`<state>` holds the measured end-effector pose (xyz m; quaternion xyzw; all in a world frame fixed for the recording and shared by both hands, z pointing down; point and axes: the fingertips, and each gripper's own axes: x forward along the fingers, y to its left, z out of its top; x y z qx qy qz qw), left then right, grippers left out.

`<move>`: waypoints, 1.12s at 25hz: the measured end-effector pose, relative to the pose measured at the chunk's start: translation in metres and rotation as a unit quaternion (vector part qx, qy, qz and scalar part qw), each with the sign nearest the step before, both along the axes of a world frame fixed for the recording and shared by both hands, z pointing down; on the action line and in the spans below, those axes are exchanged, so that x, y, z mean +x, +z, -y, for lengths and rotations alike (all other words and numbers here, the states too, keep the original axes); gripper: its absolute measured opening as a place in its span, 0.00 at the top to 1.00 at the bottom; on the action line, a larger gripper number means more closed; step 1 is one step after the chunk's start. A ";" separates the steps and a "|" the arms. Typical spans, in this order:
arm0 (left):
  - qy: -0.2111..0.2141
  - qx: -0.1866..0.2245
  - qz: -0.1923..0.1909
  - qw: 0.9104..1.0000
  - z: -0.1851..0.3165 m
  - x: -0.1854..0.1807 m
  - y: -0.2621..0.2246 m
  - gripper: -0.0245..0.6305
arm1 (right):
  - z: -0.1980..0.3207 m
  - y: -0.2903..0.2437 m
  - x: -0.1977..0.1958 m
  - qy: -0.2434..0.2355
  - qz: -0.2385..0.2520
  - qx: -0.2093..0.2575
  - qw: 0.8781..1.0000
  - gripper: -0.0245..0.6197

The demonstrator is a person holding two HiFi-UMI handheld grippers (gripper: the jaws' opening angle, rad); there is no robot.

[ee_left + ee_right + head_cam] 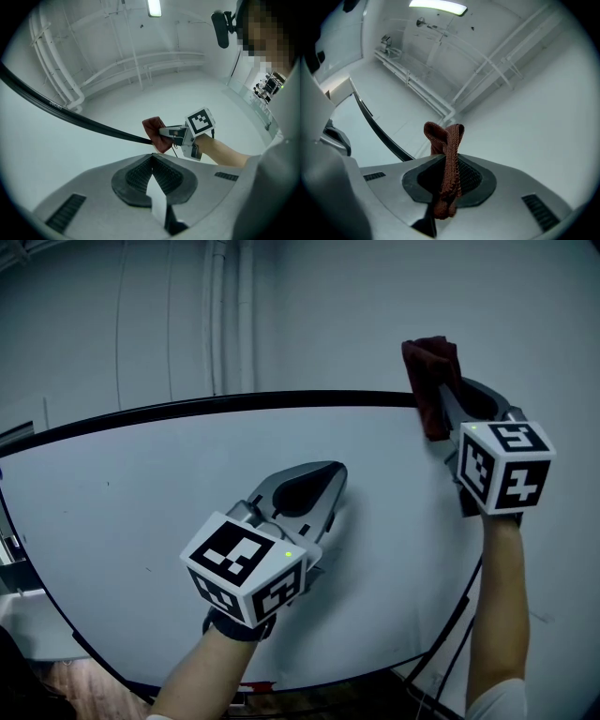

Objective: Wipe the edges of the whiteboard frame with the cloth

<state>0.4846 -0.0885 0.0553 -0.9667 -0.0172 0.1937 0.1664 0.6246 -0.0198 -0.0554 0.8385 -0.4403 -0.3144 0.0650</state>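
Head view shows our right gripper (pixel 445 418) pinching the soft, dark red cloth (pixel 429 367) on the far top edge of the thin black frame (pixel 234 404), near its right corner. Our left gripper (pixel 323 484) is closed on nothing, by the smooth white board (pixel 122 512). We think the side and near edges are still left to wipe.

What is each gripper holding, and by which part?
The right gripper pinches the dark red knitted cloth by its bunched middle; the left gripper is shut on nothing.
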 end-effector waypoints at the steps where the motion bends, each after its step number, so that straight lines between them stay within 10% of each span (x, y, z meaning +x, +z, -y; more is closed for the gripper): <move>1: 0.001 0.000 0.000 1.000 -0.001 0.002 0.000 0.95 | -0.008 -0.007 0.003 0.025 -0.023 0.008 0.999 0.88; 6: 0.001 0.003 -0.002 1.000 0.001 0.005 -0.005 0.95 | 0.022 -0.005 -0.008 0.107 -0.130 -0.059 0.984 0.88; 28: -0.036 0.000 -0.021 0.999 0.044 -0.077 -0.014 0.95 | 0.106 0.015 -0.133 -0.044 -0.145 -0.160 0.975 0.88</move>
